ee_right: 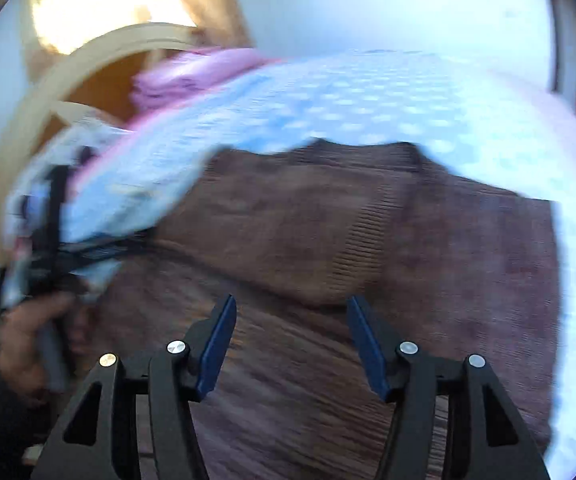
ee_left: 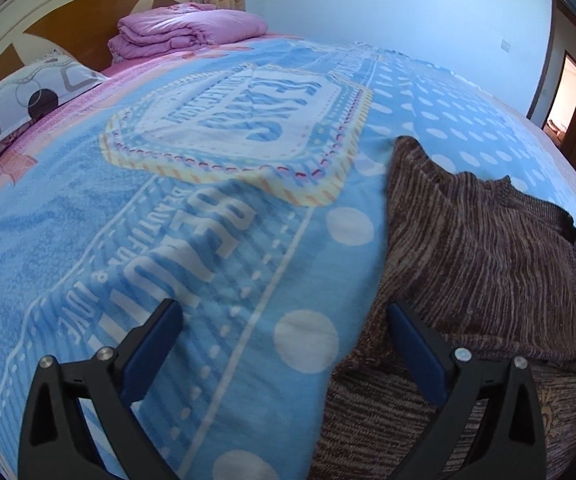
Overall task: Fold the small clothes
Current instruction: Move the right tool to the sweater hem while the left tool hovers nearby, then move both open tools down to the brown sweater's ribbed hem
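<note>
Brown sweater point(ee_left: 488, 248) on the blanket point(ee_left: 167, 240), toward its right edge. Left gripper point(ee_left: 283, 344) gapes wide, empty; right gripper point(ee_right: 292, 340) parted, empty, above the sweater.

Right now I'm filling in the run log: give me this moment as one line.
left gripper open, over blanket | right gripper open, empty, above brown sweater | sweater partly folded | right view blurred
</note>
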The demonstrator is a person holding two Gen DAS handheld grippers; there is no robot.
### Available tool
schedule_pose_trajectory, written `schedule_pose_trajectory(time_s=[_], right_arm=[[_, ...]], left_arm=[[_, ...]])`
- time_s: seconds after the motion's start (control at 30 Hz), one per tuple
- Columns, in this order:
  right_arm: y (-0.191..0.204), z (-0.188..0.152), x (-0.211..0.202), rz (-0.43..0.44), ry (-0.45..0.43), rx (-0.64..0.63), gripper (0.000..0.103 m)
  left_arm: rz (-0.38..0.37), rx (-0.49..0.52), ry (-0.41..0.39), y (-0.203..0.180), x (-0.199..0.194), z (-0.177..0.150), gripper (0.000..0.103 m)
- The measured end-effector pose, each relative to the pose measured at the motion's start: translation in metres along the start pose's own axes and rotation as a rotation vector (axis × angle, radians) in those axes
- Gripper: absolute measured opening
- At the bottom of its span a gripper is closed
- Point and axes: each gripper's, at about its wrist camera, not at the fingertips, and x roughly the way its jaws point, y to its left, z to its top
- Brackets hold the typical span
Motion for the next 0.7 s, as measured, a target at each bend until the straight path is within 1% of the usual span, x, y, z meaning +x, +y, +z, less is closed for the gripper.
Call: schedule_pose_trajectory(time_s=[0.07, 0.1, 0.2, 0.27, 0.33, 0.4, 0.5, 0.7], right_arm=[[-0.018, -0.010, 0.005, 0.012, 0.016, 0.053, 0.059], [-0.023, -0.013, 0.003, 0.034, -0.005, 0.060, 0.060], [-0.025, -0.016, -0.008, 0.041, -0.022, 0.112, 0.060], [-0.022, -0.022, -0.018, 0.036, -0.039, 0.109, 0.060], [-0.015, -0.027, -0.026, 0.029, -0.046, 0.080, 0.060], [-0.012, -0.033, -0.026, 0.024, -0.031, 0.070, 0.061], [-0.017, -0.039, -0.021, 0.005, -0.008, 0.078, 0.061], [-0.023, -0.048, -0.020, -0.004, -0.025, 0.093, 0.061]], left_arm=[[0.008, 0.002, 0.014, -0.001, 0.003, 0.001, 0.103], [0.013, 0.006, 0.013, -0.002, 0.003, 0.001, 0.103], [0.006, 0.009, 0.007, -0.002, 0.001, 0.001, 0.103], [-0.012, 0.016, 0.006, -0.002, -0.001, 0.001, 0.103], [-0.025, 0.026, 0.009, -0.001, -0.005, -0.001, 0.103], [-0.035, 0.038, 0.005, -0.002, -0.010, -0.002, 0.103], [-0.044, 0.056, 0.004, -0.003, -0.013, -0.005, 0.103], [-0.063, 0.109, -0.019, -0.008, -0.023, -0.010, 0.103]])
